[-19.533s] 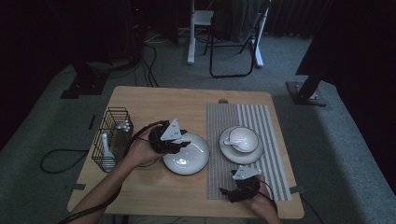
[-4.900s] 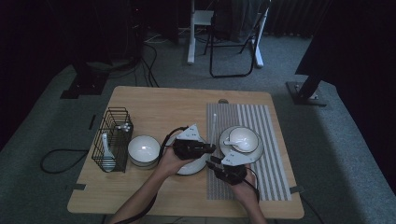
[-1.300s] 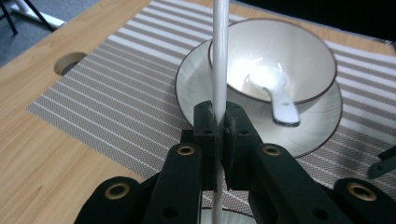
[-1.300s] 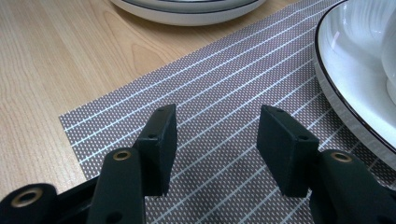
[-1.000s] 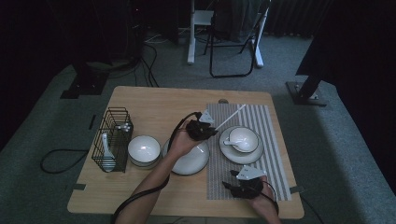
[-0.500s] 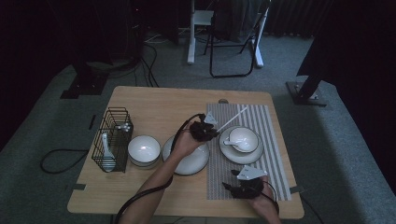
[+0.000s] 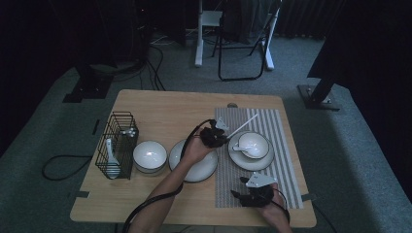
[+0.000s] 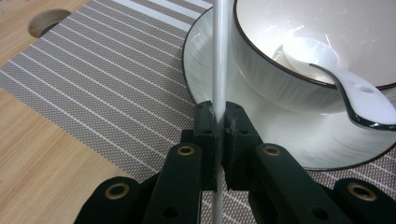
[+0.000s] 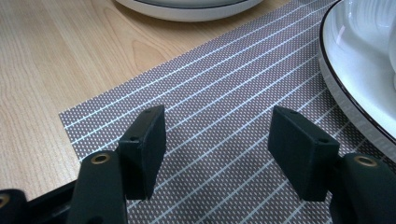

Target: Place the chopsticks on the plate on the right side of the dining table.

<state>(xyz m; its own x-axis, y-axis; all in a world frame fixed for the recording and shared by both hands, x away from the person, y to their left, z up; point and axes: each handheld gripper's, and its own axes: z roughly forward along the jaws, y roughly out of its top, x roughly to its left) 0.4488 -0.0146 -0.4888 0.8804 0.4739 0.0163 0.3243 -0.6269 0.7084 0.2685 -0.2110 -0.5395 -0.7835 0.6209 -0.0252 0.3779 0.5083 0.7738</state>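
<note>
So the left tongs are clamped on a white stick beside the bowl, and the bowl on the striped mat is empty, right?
Not quite. The left tongs do clamp the white stick, but the bowl on the striped mat isn't empty: a white spoon lies in it, as the left gripper view shows.

Glossy glazed bowl (image 8: 327,51) and saucer (image 8: 299,135), smooth white chopstick (image 8: 219,56), woven matt placemat (image 8: 107,93), wood-grain worktop (image 8: 37,149)

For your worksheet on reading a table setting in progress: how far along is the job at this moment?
Done: a bowl with a white spoon sits on its plate on the striped placemat.

In hand: the left gripper is shut on a white chopstick beside that plate.

Left, probably: laying the chopstick on the placemat. A second bowl and plate sit on bare wood. The right gripper is open above the placemat.
</note>
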